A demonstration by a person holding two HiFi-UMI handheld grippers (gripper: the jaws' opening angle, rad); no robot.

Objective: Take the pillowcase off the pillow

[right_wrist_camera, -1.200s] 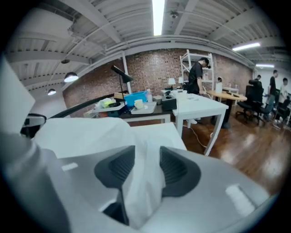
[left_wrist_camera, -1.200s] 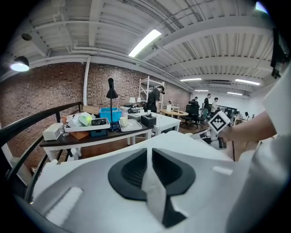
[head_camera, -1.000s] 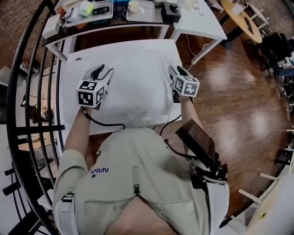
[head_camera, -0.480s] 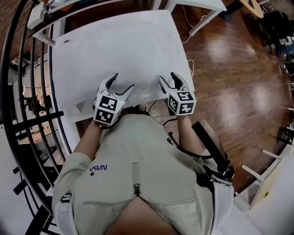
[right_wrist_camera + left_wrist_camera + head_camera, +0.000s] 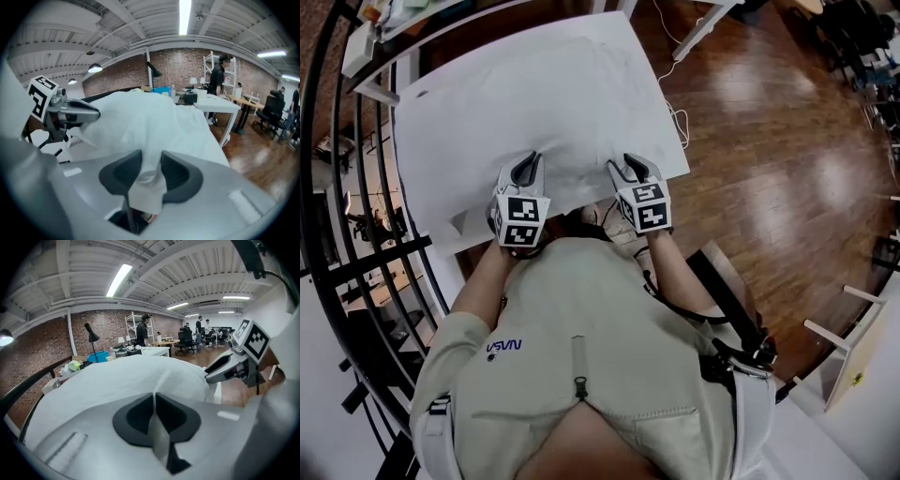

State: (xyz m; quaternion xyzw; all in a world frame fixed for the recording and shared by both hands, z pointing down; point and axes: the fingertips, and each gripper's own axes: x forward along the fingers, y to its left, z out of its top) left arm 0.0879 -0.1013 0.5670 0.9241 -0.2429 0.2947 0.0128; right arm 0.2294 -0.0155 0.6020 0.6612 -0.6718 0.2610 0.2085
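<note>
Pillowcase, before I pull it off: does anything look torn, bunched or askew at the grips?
No tear shows in the pillowcase. Both grippers have just been closing on its near edge: the left gripper pinches a thin flat fold, the right gripper a thicker, crumpled wad, so the grips are slightly uneven.

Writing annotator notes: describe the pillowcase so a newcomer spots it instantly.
Find the white table in front of the person. The white bulk covering most of its top is the pillowcase; unlike the flat table, it is puffy and creased.
</note>
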